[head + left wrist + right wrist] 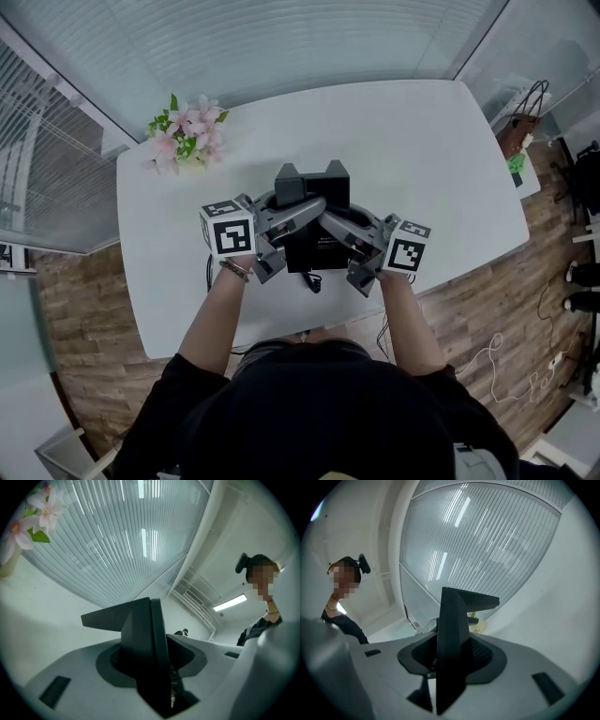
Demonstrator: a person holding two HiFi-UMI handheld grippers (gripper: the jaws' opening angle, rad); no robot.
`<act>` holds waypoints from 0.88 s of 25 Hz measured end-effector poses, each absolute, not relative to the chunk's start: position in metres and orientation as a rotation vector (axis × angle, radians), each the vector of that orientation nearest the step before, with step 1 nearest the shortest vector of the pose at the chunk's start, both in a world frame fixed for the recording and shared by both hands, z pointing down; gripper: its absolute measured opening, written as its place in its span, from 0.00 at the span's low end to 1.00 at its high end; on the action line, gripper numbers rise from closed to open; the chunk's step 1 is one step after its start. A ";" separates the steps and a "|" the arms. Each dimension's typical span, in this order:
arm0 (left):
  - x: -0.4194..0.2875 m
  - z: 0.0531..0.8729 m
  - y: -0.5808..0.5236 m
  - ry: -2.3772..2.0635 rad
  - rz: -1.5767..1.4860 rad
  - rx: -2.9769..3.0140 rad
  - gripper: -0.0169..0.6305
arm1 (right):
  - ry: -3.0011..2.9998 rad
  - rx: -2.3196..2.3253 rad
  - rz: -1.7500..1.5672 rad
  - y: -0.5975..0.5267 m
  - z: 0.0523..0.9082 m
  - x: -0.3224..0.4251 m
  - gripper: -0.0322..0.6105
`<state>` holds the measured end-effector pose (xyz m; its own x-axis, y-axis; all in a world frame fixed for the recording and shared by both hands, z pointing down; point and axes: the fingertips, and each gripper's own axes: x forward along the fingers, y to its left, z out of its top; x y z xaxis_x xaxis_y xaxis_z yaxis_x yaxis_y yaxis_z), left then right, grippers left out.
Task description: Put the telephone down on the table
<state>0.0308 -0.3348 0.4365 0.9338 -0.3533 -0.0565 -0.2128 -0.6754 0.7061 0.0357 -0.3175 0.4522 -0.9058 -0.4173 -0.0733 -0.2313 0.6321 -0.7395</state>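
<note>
A black telephone [313, 214] hangs just above the white table [422, 141], in front of the person. My left gripper [292, 214] clamps its left side and my right gripper [336, 219] clamps its right side, both pointing inward. In the left gripper view a thin black edge of the telephone [151, 644] stands upright between the grey jaws, with the left gripper [157, 667] shut on it. The right gripper view shows the same kind of black edge of the telephone [452, 639], pinched by the right gripper [450, 663]. The telephone's underside is hidden.
A bunch of pink flowers [187, 133] stands at the table's far left corner, and its flowers [30, 515] also show in the left gripper view. A dark cord [312, 279] dangles below the telephone. A brown bag [518, 131] sits beyond the table's right edge, over the wooden floor [487, 309].
</note>
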 end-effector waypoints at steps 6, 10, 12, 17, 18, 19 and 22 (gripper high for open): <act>0.030 0.457 -0.340 -0.403 -0.228 2.243 0.34 | 2.587 -0.549 -1.268 -0.321 0.471 0.035 0.32; 0.030 0.467 -0.341 -0.401 -0.226 2.208 0.34 | 2.575 -0.560 -1.317 -0.321 0.481 0.035 0.32; 0.030 0.470 -0.341 -0.403 -0.221 2.191 0.34 | 2.568 -0.566 -1.345 -0.322 0.485 0.036 0.32; 0.030 0.481 -0.345 -0.417 -0.194 2.134 0.34 | 2.504 -0.510 -1.436 -0.322 0.488 0.031 0.32; 0.030 0.484 -0.345 -0.419 -0.188 2.122 0.34 | 2.498 -0.512 -1.453 -0.322 0.491 0.031 0.32; 0.030 0.486 -0.345 -0.417 -0.184 2.108 0.34 | 2.497 -0.524 -1.466 -0.323 0.494 0.031 0.32; 0.032 0.489 -0.343 -0.398 -0.182 2.066 0.34 | 2.459 -0.487 -1.511 -0.321 0.495 0.027 0.32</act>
